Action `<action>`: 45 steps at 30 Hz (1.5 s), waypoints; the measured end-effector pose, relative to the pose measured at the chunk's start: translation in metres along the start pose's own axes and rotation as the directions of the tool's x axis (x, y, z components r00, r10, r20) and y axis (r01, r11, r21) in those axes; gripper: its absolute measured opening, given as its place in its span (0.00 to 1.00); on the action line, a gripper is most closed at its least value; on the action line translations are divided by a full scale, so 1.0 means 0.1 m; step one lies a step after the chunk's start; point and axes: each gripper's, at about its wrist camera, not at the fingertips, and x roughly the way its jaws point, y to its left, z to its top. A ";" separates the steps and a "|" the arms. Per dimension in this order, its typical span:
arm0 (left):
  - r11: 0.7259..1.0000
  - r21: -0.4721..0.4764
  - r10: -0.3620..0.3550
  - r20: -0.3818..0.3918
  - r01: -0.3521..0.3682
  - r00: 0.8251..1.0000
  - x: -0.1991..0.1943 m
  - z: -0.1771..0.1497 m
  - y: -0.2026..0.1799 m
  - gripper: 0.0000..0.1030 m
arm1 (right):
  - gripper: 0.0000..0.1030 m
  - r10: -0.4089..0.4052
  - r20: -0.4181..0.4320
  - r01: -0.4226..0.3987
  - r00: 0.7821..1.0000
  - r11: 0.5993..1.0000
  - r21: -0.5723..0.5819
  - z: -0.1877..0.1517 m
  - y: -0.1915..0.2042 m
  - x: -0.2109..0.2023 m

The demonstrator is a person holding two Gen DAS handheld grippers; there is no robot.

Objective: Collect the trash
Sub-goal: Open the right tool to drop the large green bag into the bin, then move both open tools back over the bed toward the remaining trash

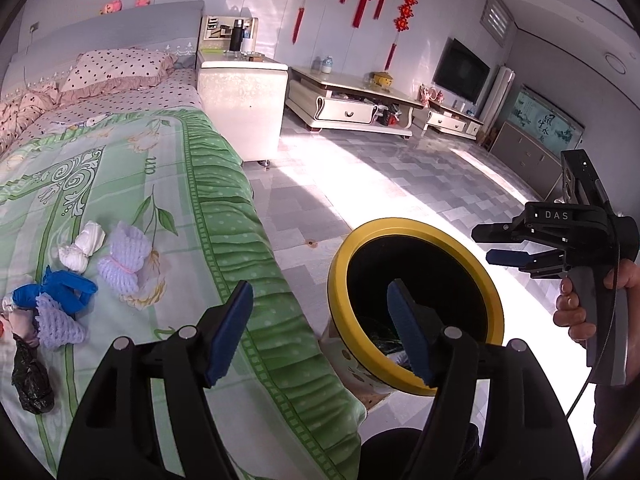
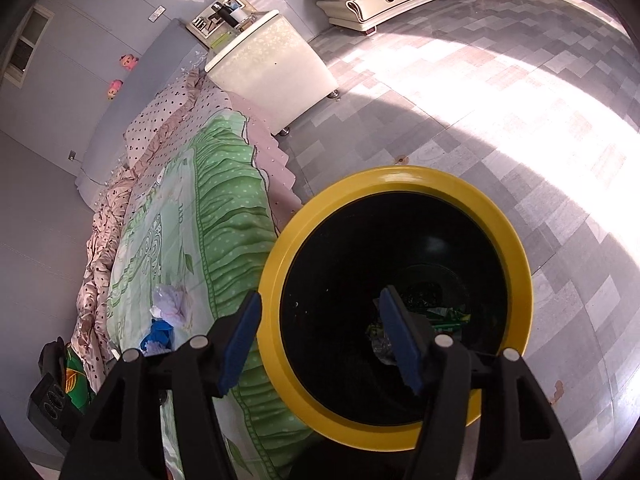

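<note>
The bed (image 1: 120, 184) with its green quilt carries the remaining trash, seen clearly only by the left camera: two purple foam nets (image 1: 124, 256), one white wad (image 1: 82, 250), one blue glove (image 1: 54, 290), one black bag (image 1: 30, 376). The yellow-rimmed bin (image 2: 394, 300) stands beside it; only the right camera shows litter inside. Left gripper (image 1: 320, 330) and right gripper (image 2: 318, 338) both gape, empty.

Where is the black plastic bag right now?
In the left wrist view the black plastic bag lies at the far left on the green quilt, just below the blue glove.
</note>
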 end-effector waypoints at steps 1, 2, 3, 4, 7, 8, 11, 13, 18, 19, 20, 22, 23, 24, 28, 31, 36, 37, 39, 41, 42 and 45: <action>1.000 -0.005 0.004 0.005 -0.004 1.000 -0.04 0.00 0.04 0.65 | 0.57 -0.002 0.002 0.003 1.000 1.000 -0.010 0.00 0.05 0.00; 1.000 -0.010 0.010 0.011 -0.010 1.000 -0.08 -0.01 0.09 0.65 | 0.57 -0.004 0.004 0.004 1.000 1.000 -0.021 -0.02 0.10 -0.01; 1.000 -0.012 0.017 0.017 -0.017 1.000 -0.12 -0.01 0.13 0.65 | 0.57 -0.002 0.006 0.002 1.000 0.999 -0.033 -0.03 0.16 -0.01; 1.000 -0.015 0.025 0.022 -0.024 0.999 -0.16 -0.02 0.18 0.67 | 0.57 0.001 0.005 0.000 1.000 0.999 -0.049 -0.04 0.22 -0.01; 0.998 -0.027 0.053 0.037 -0.052 0.998 -0.31 -0.04 0.34 0.69 | 0.58 0.005 0.009 -0.004 1.000 0.995 -0.100 -0.09 0.43 -0.01; 0.998 -0.035 0.062 0.041 -0.060 0.997 -0.36 -0.05 0.40 0.69 | 0.58 0.010 0.011 -0.009 1.000 0.993 -0.114 -0.10 0.50 0.00; 0.994 -0.060 0.092 0.052 -0.089 0.994 -0.52 -0.06 0.61 0.70 | 0.61 0.024 0.010 -0.022 1.000 0.986 -0.167 -0.16 0.74 0.03; 0.991 -0.075 0.117 0.060 -0.113 0.991 -0.63 -0.08 0.76 0.72 | 0.64 0.030 0.013 -0.026 0.999 0.978 -0.206 -0.21 0.91 0.05; 0.977 -0.125 0.185 0.072 -0.175 0.980 -0.90 -0.15 1.16 0.75 | 0.64 0.056 0.000 -0.053 0.998 0.954 -0.296 -0.32 1.34 0.18; 0.973 -0.135 0.198 0.072 -0.187 0.977 -0.95 -0.17 1.24 0.75 | 0.64 0.057 -0.001 -0.054 0.998 0.948 -0.313 -0.35 1.42 0.22; 0.969 -0.143 0.213 0.072 -0.201 0.974 -0.99 -0.17 1.32 0.75 | 0.64 0.056 -0.001 -0.053 0.998 0.943 -0.328 -0.37 1.50 0.25; 0.960 -0.154 0.248 0.069 -0.236 0.966 -1.06 -0.21 1.46 0.76 | 0.64 0.063 -0.006 -0.061 0.998 0.932 -0.357 -0.41 1.66 0.33; 0.955 -0.160 0.262 0.066 -0.249 0.963 -1.10 -0.24 1.54 0.76 | 0.64 0.069 -0.013 -0.069 0.998 0.927 -0.369 -0.43 1.73 0.38; 0.951 -0.167 0.273 0.062 -0.260 0.960 -1.12 -0.26 1.60 0.76 | 0.65 0.072 -0.019 -0.074 0.997 0.923 -0.378 -0.46 1.80 0.43; 0.933 -0.200 0.314 0.045 -0.299 0.948 -1.20 -0.38 1.87 0.76 | 0.65 0.080 -0.047 -0.092 0.996 0.904 -0.417 -0.54 2.08 0.67; 0.921 -0.218 0.336 0.029 -0.322 0.941 -1.23 -0.47 2.05 0.76 | 0.65 0.079 -0.068 -0.101 0.995 0.889 -0.447 -0.62 2.26 0.85; 0.902 -0.250 0.362 -0.006 -0.352 0.932 -1.19 -0.63 2.34 0.76 | 0.65 0.057 -0.096 -0.096 0.994 0.875 -0.475 -0.69 2.51 1.20; 0.899 -0.256 0.364 -0.013 -0.355 0.931 -1.17 -0.67 2.39 0.76 | 0.65 0.053 -0.103 -0.096 0.993 0.874 -0.476 -0.70 2.55 1.27; 0.893 -0.268 0.369 -0.027 -0.363 0.929 -1.14 -0.74 2.48 0.76 | 0.65 0.044 -0.117 -0.095 0.992 0.873 -0.478 -0.72 2.61 1.43; 0.888 -0.278 0.370 -0.041 -0.367 0.928 -1.09 -0.81 2.56 0.76 | 0.65 0.035 -0.127 -0.092 0.991 0.874 -0.478 -0.73 2.67 1.58; 0.885 -0.282 0.372 -0.048 -0.370 0.927 -1.07 -0.84 2.60 0.76 | 0.65 0.031 -0.133 -0.092 0.991 0.876 -0.474 -0.74 2.69 1.66; 0.880 -0.298 0.368 -0.068 -0.370 0.927 -0.99 -0.94 2.72 0.76 | 0.65 0.022 -0.158 -0.094 0.987 0.881 -0.463 -0.76 2.74 1.90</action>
